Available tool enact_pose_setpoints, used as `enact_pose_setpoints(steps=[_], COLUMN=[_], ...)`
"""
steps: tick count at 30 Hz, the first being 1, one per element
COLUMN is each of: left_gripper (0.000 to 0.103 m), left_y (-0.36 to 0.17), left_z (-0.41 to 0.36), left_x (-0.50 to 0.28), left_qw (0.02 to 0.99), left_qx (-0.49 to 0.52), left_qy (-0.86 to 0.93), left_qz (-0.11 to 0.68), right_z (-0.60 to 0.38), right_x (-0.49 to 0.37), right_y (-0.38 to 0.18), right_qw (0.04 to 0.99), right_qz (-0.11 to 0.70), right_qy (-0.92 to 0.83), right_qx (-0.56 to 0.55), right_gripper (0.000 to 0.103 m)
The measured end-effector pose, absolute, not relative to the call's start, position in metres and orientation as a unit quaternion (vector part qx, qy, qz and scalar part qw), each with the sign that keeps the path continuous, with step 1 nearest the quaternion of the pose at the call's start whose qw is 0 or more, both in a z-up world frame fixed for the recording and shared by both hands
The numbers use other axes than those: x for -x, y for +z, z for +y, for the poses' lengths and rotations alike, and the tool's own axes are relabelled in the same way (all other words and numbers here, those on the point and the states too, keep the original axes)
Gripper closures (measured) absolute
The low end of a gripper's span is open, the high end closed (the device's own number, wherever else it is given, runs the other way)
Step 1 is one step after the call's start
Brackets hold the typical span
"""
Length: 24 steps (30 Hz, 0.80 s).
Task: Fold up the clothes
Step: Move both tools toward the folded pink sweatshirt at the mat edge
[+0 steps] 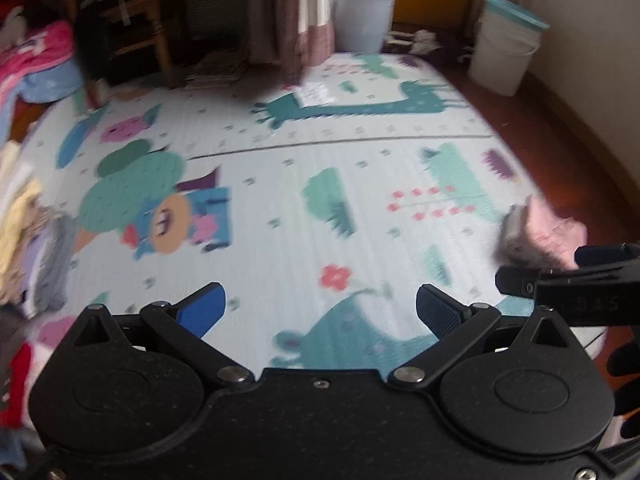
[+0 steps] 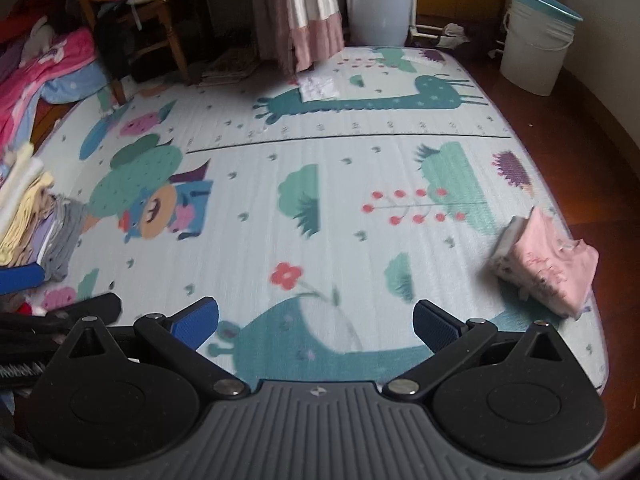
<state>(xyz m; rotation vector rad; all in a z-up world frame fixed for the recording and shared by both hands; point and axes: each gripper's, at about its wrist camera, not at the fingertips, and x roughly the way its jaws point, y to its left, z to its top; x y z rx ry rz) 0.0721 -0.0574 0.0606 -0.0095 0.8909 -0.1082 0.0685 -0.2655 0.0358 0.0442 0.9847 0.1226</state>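
Observation:
A folded pink garment (image 2: 546, 262) lies at the right edge of the cartoon play mat (image 2: 320, 208); the left wrist view shows it blurred as the pink garment (image 1: 548, 232). A loose pile of yellow, grey and purple clothes (image 2: 36, 220) sits at the mat's left edge, seen too as the clothes pile (image 1: 32, 240). My left gripper (image 1: 320, 310) hovers open over the mat's near part, nothing between its blue pads. My right gripper (image 2: 316, 320) is open and empty as well, left of the pink garment. The other gripper's black body (image 1: 572, 280) shows at the right.
A wooden chair (image 2: 152, 20) with bedding on it stands at the back left, beside pink and blue blankets (image 2: 48, 68). Curtains (image 2: 308, 8), a white plant pot (image 2: 380, 8) and a white bucket (image 2: 536, 36) stand behind the mat. Dark wood floor (image 2: 580, 152) borders the right.

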Motion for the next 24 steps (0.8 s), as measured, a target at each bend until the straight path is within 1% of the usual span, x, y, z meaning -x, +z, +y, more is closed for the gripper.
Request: enact_pose_setpoints(steps=[3,6,9,13,16,20,23,24], left_gripper=[0.000,0.000,0.000,0.000,0.001,0.001,0.003,0.003], left_y=[0.062,0.055,0.038,0.010,-0.011,-0.034,-0.052,-0.059], left_z=[-0.079,-0.105,-0.133,-0.162,-0.184,-0.220,-0.242,-0.249], left_x=[-0.096,-0.122,-0.151,-0.180,-0.199,-0.222,-0.233,-0.236], left_qw=[0.908,0.910,0.900,0.891,0.882,0.875,0.873,0.871], left_qx=[0.000,-0.022,-0.034,-0.021,-0.014,-0.006,0.004,0.005], left_qy=[-0.090,-0.115,-0.150,-0.194,-0.224,-0.268,-0.295,-0.304], left_qz=[0.409,0.399,0.409,0.411,0.415,0.402,0.389,0.386], right_z=[-0.299,-0.339,-0.378,-0.418,-0.458,-0.524,-0.574,-0.591], right_x=[-0.084,-0.102,-0.119,-0.135,-0.145,-0.149,-0.144,-0.140], right_y=[0.036,0.032,0.023,0.010,-0.004,-0.015,-0.036,-0.047], right_qw=[0.881,0.881,0.880,0.882,0.876,0.885,0.889,0.887], right_qz=[0.472,0.470,0.469,0.465,0.470,0.437,0.406,0.397], right_qy=[0.042,0.021,-0.005,-0.018,-0.018,-0.065,-0.106,-0.117], right_qx=[-0.019,-0.050,-0.072,-0.078,-0.107,-0.147,-0.184,-0.205], right_gripper=[0.000,0.000,0.000,0.000,0.000,0.000,0.001,0.004])
